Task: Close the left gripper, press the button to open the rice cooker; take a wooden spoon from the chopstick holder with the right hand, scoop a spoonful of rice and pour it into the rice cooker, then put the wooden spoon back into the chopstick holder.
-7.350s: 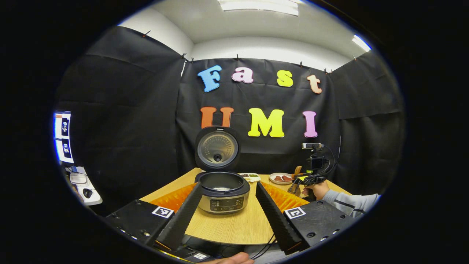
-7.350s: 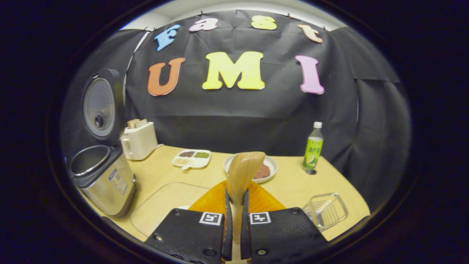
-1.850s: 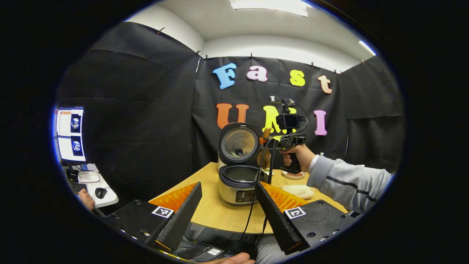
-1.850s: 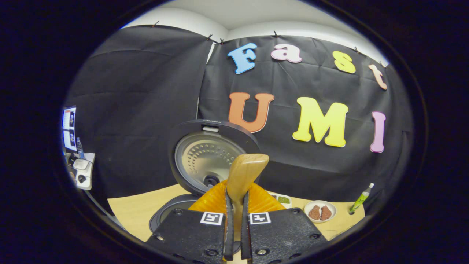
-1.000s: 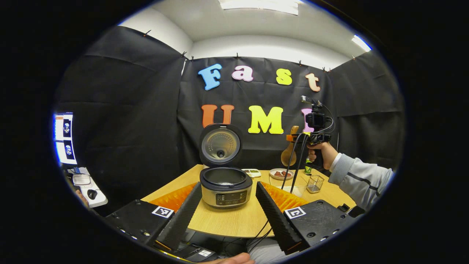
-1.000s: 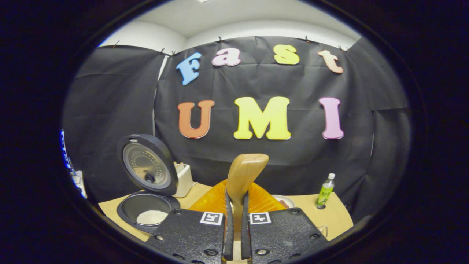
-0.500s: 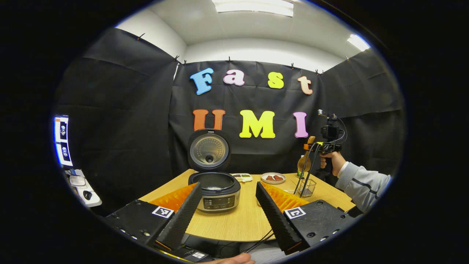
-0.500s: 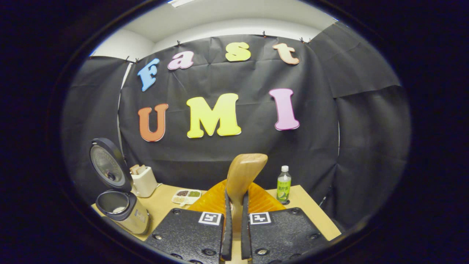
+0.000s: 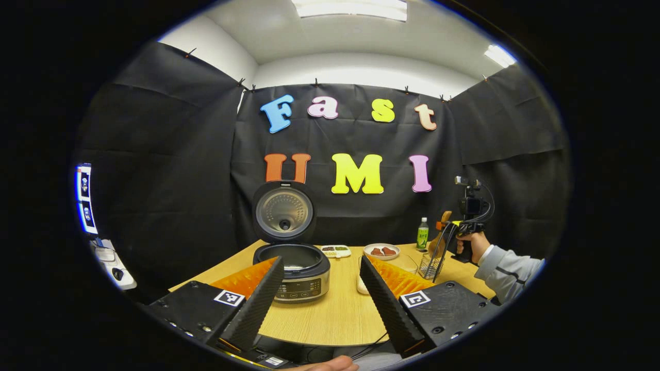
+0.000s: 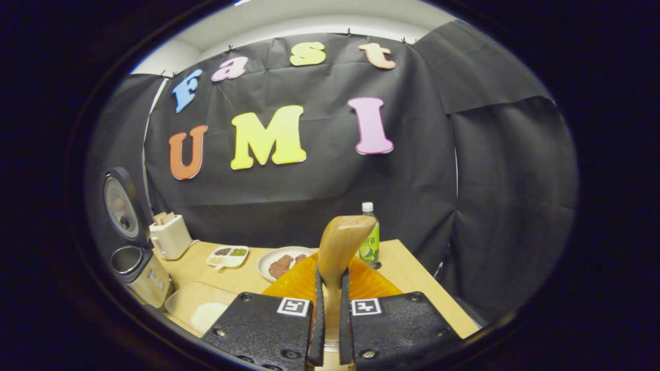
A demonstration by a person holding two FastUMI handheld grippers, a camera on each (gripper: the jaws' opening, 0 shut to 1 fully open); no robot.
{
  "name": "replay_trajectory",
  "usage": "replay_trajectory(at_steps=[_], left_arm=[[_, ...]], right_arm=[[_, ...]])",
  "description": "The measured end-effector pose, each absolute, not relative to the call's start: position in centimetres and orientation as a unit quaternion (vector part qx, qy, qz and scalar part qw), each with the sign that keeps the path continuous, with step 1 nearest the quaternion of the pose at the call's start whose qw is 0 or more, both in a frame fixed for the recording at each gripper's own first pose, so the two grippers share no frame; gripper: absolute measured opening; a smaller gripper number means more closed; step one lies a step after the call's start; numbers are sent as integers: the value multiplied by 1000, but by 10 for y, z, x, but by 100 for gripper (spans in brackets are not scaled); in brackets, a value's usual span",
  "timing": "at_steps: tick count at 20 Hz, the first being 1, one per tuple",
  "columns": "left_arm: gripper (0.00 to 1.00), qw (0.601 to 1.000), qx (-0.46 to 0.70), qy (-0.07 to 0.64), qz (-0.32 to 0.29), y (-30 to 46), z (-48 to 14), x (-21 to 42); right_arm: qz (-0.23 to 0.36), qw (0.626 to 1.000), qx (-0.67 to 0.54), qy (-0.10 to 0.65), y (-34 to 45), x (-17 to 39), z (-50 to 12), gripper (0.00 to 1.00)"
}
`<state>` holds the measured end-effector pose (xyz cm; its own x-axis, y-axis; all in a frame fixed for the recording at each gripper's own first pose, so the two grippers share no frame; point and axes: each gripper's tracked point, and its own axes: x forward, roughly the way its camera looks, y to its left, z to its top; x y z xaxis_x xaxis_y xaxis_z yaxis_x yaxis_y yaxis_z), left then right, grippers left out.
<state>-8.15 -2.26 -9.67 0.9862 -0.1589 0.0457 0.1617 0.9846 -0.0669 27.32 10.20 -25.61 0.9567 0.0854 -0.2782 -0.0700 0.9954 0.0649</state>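
The table [image 9: 335,314] is big and made of light wood. On its left part sits the rice cooker [image 9: 296,270]. Its round lid [image 9: 283,211] stands straight up, so the pot is open.

Out at the right end of the table, a hand [image 9: 466,242] in a grey sleeve [image 9: 505,270] holds the right gripper [image 9: 448,225] up in the air. It is just above the wire chopstick holder [image 9: 428,265].

In the right gripper view, the right gripper [image 10: 329,309] has its two fingers squeezed tight on the handle of the wooden spoon [image 10: 340,247]. The spoon is pale brown and smooth, and its wide end sticks straight up.

The left gripper [image 9: 319,293] waits low at the near edge of the table. Its two fingers are spread wide with nothing between them.

A tray [image 10: 198,309] with a heap of white rice lies near the cooker. Behind it are a plate [image 10: 278,263] with brown food and a green bottle [image 10: 370,237].
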Motion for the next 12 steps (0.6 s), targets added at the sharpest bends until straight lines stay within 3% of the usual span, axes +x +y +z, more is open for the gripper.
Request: replay_trajectory(at_steps=[5, 6, 8, 10, 12], left_arm=[[94, 997, -37, -9, -67, -24, -93, -52], [94, 997, -35, -10, -63, -24, -91, -47], [94, 998, -31, -5, -58, -26, -92, -35], [95, 998, -31, 1, -55, -27, -92, -26], [95, 998, -32, 5, -55, -31, -90, -15]], right_arm=[[56, 982, 52, 171, 109, 279, -277, 21], [50, 984, 50, 162, 105, 280, -272, 31], [36, 988, 39, 142, 100, 278, -255, 74], [41, 992, 28, 115, 104, 269, -228, 99], [47, 994, 29, 92, 108, 258, -202, 99]])
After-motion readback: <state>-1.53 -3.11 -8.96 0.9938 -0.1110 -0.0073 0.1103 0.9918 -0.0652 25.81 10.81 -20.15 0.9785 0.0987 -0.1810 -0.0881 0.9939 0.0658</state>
